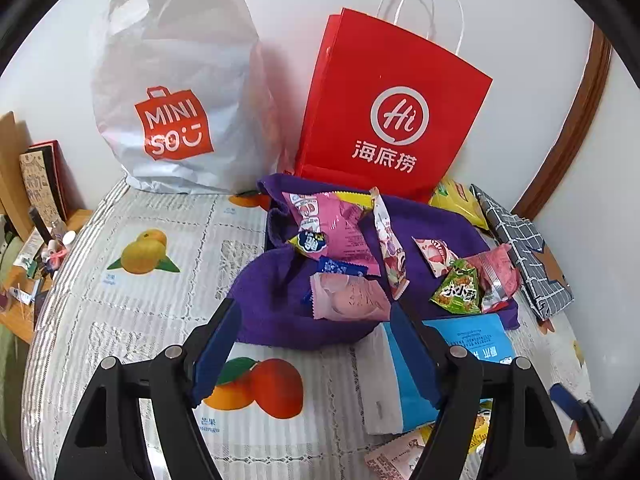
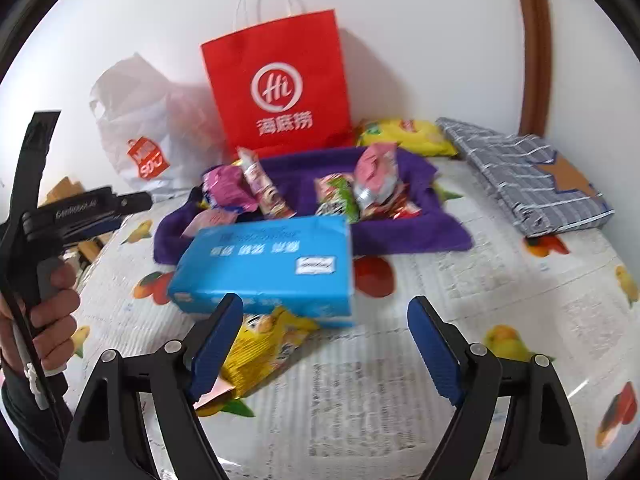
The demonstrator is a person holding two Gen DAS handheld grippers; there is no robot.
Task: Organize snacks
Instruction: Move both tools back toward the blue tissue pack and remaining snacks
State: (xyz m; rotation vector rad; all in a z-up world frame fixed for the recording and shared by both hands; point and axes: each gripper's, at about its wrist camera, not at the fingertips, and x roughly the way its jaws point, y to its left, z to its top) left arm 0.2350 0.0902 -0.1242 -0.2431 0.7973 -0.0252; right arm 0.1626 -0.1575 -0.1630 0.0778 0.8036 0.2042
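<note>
Several snack packets lie on a purple cloth [image 1: 272,292]: a big pink packet [image 1: 336,224], a long striped stick packet [image 1: 390,252], a green triangular packet [image 1: 458,288] and a pale pink packet [image 1: 348,296]. My left gripper [image 1: 313,305] hangs open just short of the pale pink packet, holding nothing. A blue pack [image 2: 264,264] lies in front of the cloth, on top of a yellow packet [image 2: 264,344]. My right gripper [image 2: 326,308] stands open at the blue pack's near edge, its fingers [image 2: 218,336] apart and holding nothing. A hand [image 2: 52,308] holds the left gripper [image 2: 132,200] at the left.
A red paper bag [image 1: 392,112] and a white plastic bag [image 1: 172,100] stand against the back wall. A yellow chips bag [image 2: 408,136] and a folded grey checked fabric [image 2: 520,176] lie at the right. The table wears a fruit-print cover [image 1: 140,256]. A cluttered shelf [image 1: 36,240] sits at the left.
</note>
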